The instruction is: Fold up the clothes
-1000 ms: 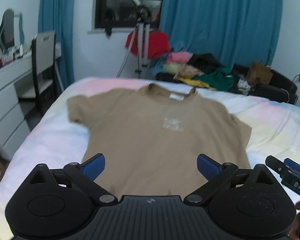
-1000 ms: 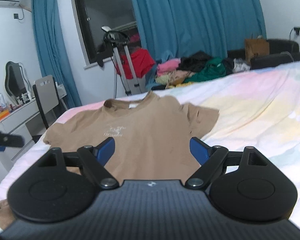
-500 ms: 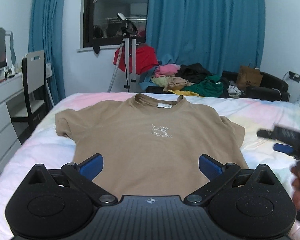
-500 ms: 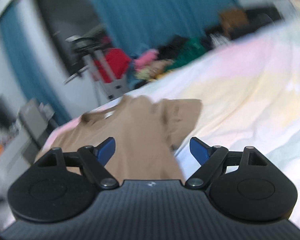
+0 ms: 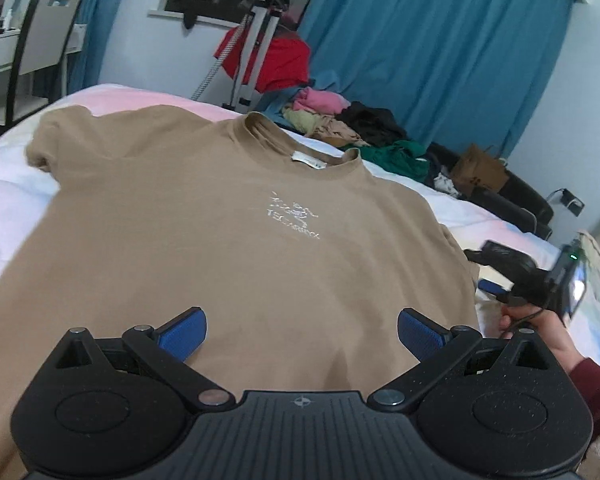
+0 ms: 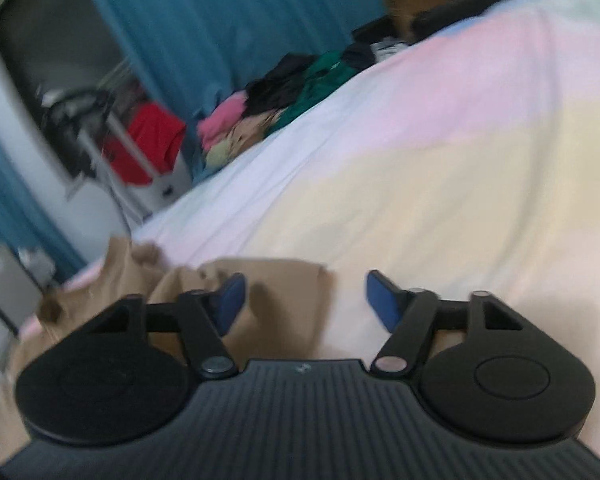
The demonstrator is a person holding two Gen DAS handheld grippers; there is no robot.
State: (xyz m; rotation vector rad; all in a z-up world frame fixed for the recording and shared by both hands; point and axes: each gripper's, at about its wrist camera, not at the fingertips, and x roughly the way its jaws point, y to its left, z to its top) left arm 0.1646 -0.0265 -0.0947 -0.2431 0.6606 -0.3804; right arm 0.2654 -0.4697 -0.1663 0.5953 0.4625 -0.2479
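Observation:
A tan T-shirt (image 5: 260, 248) with a white chest print lies flat, front up, on the pastel bedspread (image 6: 460, 184), collar at the far end. My left gripper (image 5: 300, 332) hovers open over the shirt's lower middle, nothing between its blue pads. My right gripper (image 6: 306, 300) is at the shirt's right sleeve (image 6: 276, 280); its jaws are closing, with the sleeve's edge lying between them but not pinched. The left wrist view shows that right gripper (image 5: 482, 272) at the shirt's right side, held by a hand (image 5: 540, 328) in a dark red sleeve.
A heap of clothes (image 5: 352, 124) lies beyond the bed's far edge, beside a tripod (image 5: 256, 40) draped with a red garment. A chair (image 5: 40, 40) and white desk stand at the left. A brown paper bag (image 5: 480, 168) sits on a black seat, with blue curtains behind.
My left gripper has sunk closer to the shirt. My right gripper has swung right to the sleeve, rolled, and its jaws have narrowed.

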